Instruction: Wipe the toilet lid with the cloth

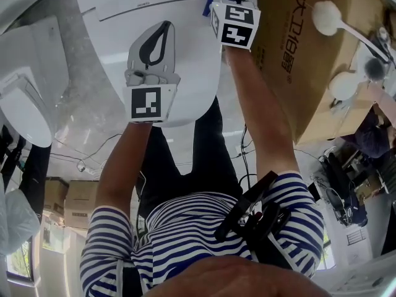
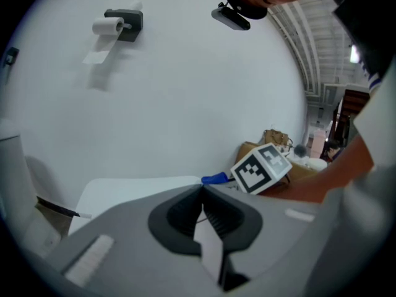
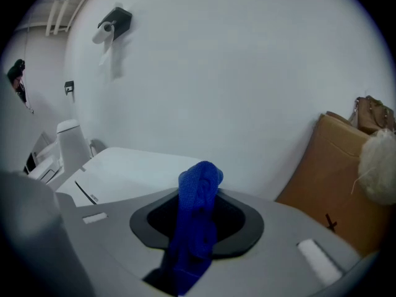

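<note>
Had the blue cloth clamped in the right gripper by the toilet lid back edge, left gripper pinched closed on nothing. Looked barely started, whole lid left.

Head view looks steeply down on the toilet lid — both gripper views, apparently close above it, share the wall.

Glossy grey floor, white toilet, cardboard box, loose cables
</note>
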A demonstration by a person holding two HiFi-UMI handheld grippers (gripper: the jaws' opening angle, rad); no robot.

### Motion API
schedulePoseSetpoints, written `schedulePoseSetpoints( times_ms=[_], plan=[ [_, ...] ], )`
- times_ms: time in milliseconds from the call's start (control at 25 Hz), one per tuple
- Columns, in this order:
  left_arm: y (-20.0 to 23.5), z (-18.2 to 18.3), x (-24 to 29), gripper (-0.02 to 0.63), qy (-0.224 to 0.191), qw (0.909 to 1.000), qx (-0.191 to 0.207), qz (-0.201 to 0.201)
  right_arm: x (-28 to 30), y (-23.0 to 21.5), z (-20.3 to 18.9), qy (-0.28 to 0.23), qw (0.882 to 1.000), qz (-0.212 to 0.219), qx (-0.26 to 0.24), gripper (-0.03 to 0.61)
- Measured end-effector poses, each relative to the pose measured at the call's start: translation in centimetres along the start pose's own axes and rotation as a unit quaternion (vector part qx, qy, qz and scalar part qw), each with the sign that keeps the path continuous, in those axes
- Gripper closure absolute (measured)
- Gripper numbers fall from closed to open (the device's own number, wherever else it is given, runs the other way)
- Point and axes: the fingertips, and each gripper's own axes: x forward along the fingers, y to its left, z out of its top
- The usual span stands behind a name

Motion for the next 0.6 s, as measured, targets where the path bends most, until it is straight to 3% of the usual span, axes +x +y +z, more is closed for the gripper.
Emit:
schedulePoseSetpoints(
  times_ms=[440,600],
  plan=[
    [4.5,6.3,-6.9,0.612,-0.033,0.9979,0.004,0.056,-6.5,4.1,10.3,-0.046,0.999,0.015,-0.009,0.459],
    [5.1,7.8,-8.2,0.612,-0.049,0.9966,0.001,0.066,-7.3,6.0,12.4,-0.058,0.998,0.026,-0.019,0.459]
  ],
)
